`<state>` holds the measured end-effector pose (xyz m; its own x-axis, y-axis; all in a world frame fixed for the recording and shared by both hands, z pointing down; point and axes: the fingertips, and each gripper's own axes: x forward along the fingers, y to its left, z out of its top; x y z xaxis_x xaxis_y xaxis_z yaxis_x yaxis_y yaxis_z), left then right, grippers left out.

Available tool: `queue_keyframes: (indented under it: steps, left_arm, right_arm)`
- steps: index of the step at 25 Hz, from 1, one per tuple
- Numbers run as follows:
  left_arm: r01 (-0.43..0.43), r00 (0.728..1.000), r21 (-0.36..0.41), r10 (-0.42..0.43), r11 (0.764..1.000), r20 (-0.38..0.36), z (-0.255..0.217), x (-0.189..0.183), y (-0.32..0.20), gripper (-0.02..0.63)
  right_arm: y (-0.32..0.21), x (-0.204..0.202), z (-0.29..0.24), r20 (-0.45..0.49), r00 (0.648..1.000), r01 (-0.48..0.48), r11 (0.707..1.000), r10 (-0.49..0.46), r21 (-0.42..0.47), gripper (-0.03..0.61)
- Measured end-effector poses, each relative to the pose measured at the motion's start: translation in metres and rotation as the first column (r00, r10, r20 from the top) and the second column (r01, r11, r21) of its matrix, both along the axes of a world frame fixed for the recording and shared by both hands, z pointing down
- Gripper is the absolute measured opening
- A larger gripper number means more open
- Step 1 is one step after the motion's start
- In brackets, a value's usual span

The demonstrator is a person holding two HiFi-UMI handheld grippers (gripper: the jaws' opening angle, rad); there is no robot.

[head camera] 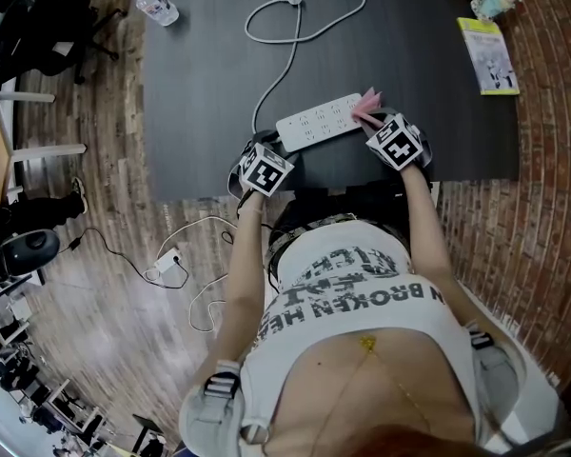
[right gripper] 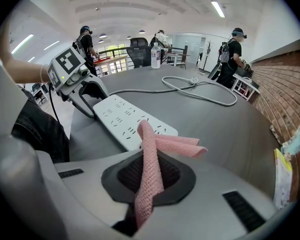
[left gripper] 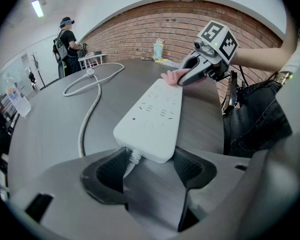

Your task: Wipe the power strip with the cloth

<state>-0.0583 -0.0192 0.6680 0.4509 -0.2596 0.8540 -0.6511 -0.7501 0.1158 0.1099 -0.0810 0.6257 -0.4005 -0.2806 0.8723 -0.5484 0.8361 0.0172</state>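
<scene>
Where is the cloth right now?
In the head view, right of centre: the cloth is pinched in the right gripper, at the strip's right end near the table's front edge.

The power strip (head camera: 320, 122) and its cord (head camera: 290, 46) are white, with one small red dot on the strip, and the cloth (right gripper: 150, 154) is pale pink in a fine knitted mesh. The table (head camera: 209, 65) is dark grey with faint wood grain, over a floor (head camera: 114, 284) of grey-brown planks. The left claw (left gripper: 146, 171) and right claw (right gripper: 149, 179) are grey with black ribbed pads (left gripper: 107, 176).
</scene>
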Motion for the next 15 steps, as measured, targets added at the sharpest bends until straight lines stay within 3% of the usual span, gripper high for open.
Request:
queue_keyframes:
  steps: [15]
  left_arm:
    - [0.000,1.000,0.008,0.000,1.000,-0.009,-0.0009,0.0002,-0.0008,0.278]
  right_arm:
    - [-0.0041,-0.0001,0.0002,-0.031,1.000,-0.001,1.000,0.000,-0.028,0.017]
